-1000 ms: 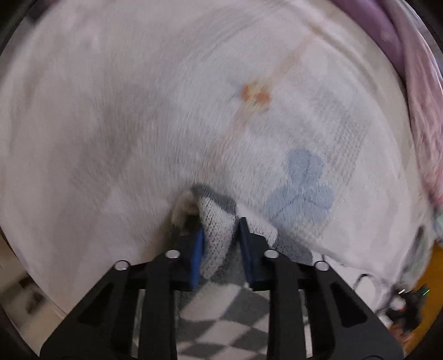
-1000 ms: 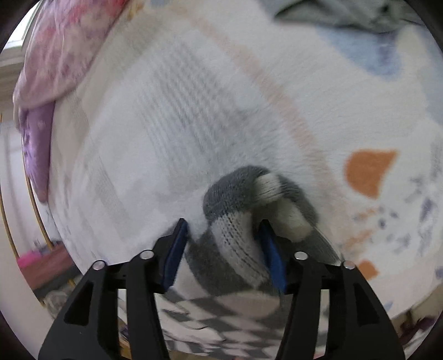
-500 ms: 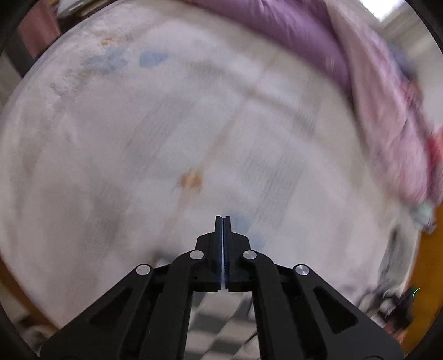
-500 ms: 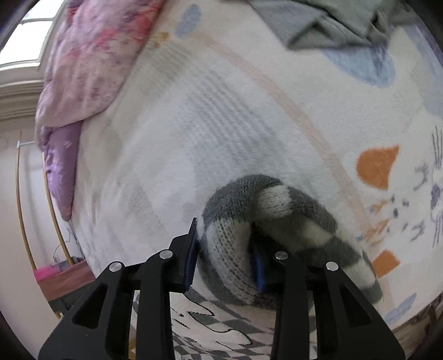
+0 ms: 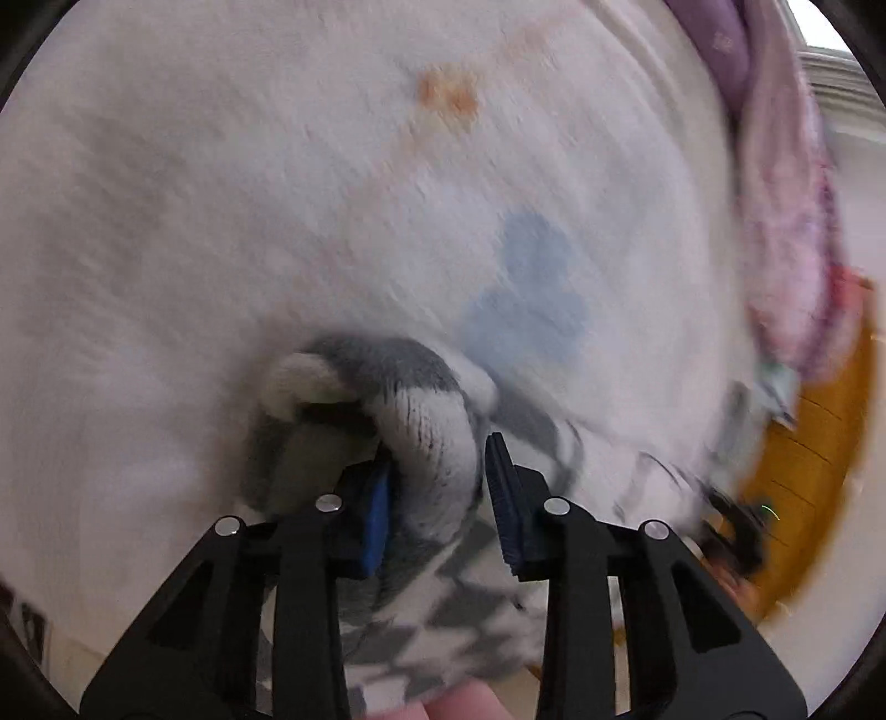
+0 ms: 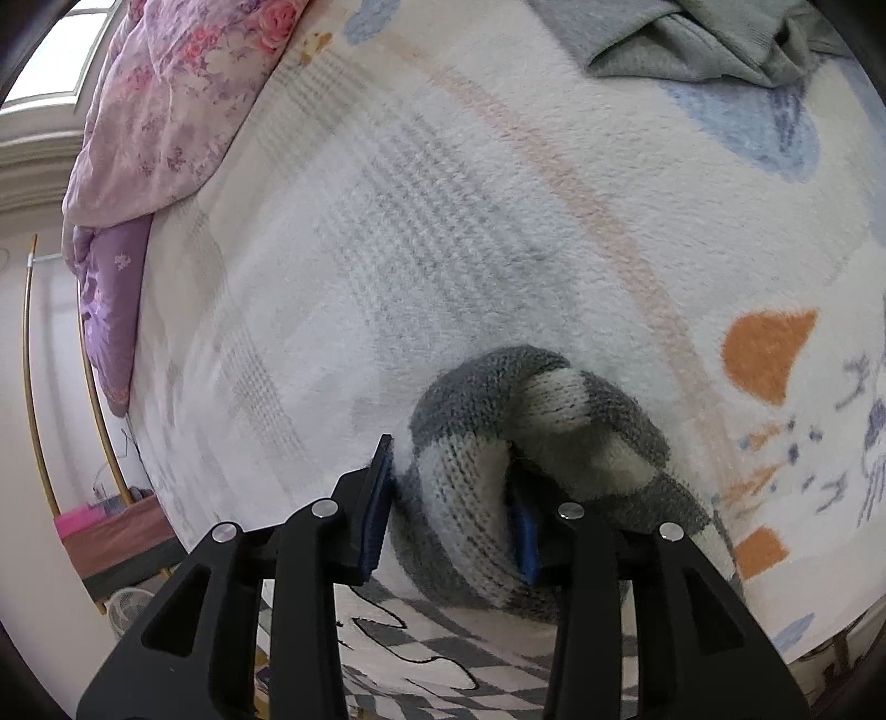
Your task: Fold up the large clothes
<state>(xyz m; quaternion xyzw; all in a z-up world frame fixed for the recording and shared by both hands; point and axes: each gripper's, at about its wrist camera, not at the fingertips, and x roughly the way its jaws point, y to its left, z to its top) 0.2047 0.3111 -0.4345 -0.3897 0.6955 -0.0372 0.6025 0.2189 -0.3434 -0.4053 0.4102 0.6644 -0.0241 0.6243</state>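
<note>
A grey and white checkered knit sweater (image 5: 426,437) hangs over the near edge of a bed covered by a white fleece blanket (image 5: 277,194). My left gripper (image 5: 440,498) has a bunched fold of the sweater between its fingers; the right finger stands a little off the fabric. My right gripper (image 6: 451,498) is shut on another thick fold of the sweater (image 6: 531,443). The sweater's checkered body trails down below both grippers, out of view.
A pink floral quilt (image 6: 183,94) and a purple pillow (image 6: 105,293) lie along the bed's far side. A grey-green garment (image 6: 692,39) lies at the blanket's top right. An orange cabinet (image 5: 814,471) stands beside the bed.
The left gripper was shut and empty half a second ago; now it is back at the sweater with a fold between its fingers. The right gripper keeps its hold.
</note>
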